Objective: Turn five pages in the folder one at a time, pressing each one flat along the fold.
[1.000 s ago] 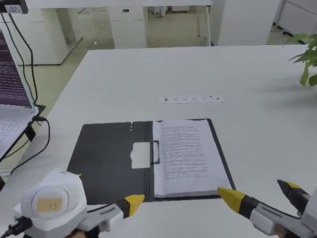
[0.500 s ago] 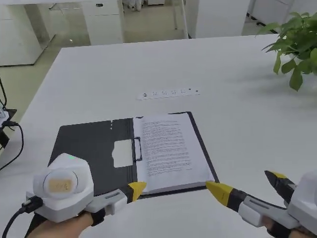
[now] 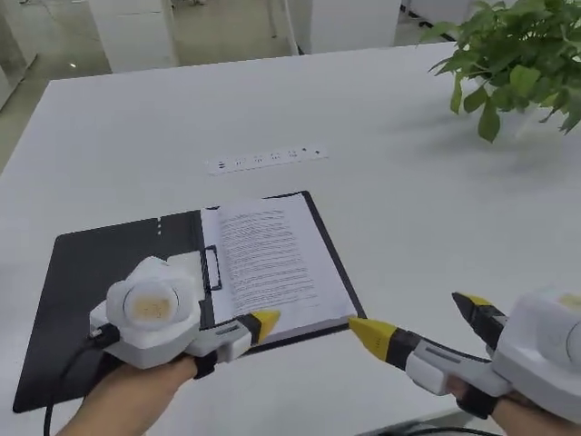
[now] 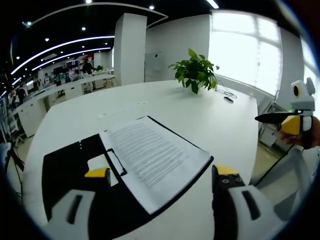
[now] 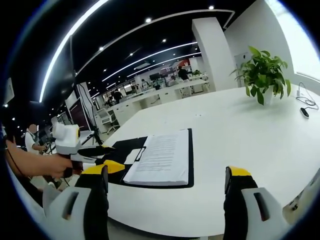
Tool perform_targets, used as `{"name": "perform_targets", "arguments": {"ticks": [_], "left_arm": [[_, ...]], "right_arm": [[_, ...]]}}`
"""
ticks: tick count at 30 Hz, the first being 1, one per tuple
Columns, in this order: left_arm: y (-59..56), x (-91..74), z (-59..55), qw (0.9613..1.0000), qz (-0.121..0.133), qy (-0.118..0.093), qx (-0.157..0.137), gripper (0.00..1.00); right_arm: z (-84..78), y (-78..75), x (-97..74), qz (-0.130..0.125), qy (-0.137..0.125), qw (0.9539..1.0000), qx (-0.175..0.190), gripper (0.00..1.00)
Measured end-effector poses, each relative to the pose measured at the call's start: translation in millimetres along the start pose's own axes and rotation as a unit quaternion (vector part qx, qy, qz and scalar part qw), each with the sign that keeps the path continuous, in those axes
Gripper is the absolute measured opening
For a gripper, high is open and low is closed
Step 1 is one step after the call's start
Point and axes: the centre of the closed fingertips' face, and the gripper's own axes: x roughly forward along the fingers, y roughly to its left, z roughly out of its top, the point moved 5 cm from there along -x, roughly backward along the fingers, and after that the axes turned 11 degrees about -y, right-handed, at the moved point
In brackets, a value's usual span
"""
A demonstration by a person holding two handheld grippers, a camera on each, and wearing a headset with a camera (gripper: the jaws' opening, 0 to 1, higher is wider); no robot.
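Both left gripper (image 4: 161, 171) and right gripper (image 3: 419, 316) gape empty.

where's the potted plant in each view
head view: potted plant at the top right corner.
left gripper view: potted plant upper middle, beyond the folder.
right gripper view: potted plant upper right.
shared landmark: open black folder, pages on its plant-side half.

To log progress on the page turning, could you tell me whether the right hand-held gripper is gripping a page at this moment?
No, the right hand-held gripper stands open with nothing between its jaws, over the table and short of the pages.
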Motion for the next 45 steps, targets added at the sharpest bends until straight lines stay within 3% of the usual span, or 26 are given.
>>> {"name": "perform_targets", "arguments": {"ticks": [5, 11, 21, 27, 31, 34, 38, 45], "left_arm": [[-15.7, 26.5, -8.1, 0.9995, -0.027, 0.016, 0.010, 0.80], [-31.6, 55.1, -17.1, 0.9989, -0.040, 0.020, 0.016, 0.79], [-42.1, 86.6, -34.3, 0.9987, -0.039, 0.031, 0.011, 0.76], [-46.8, 99.0, -39.8, 0.9987, -0.038, 0.030, 0.018, 0.73], [-46.2, 108.4, -43.9, 0.9994, -0.020, 0.026, 0.013, 0.68], [-52.2, 111.9, -50.6, 0.9993, -0.018, 0.031, 0.008, 0.64], [-54.8, 112.5, -64.5, 0.9986, -0.005, 0.043, 0.030, 0.55], [-54.2, 112.3, -67.7, 0.9989, 0.000, 0.015, 0.044, 0.51]], "right_arm": [[-2.0, 0.4, -2.0, -0.007, 0.003, 1.0000, 0.000, 0.96], [-1.6, 3.6, -3.5, -0.008, -0.003, 1.0000, -0.002, 0.95], [-2.7, 2.7, -3.5, -0.015, -0.001, 0.9999, -0.003, 0.94], [-4.0, 1.0, -2.9, -0.023, 0.003, 0.9997, -0.005, 0.93], [-4.3, 2.3, -2.6, -0.024, 0.003, 0.9997, -0.005, 0.93], [-4.4, 3.0, -2.5, -0.027, 0.000, 0.9996, 0.000, 0.93], [-5.3, 3.2, -1.8, -0.027, 0.003, 0.9996, -0.002, 0.92], [-6.0, 2.2, 1.4, -0.025, 0.005, 0.9997, 0.000, 0.92]]}}
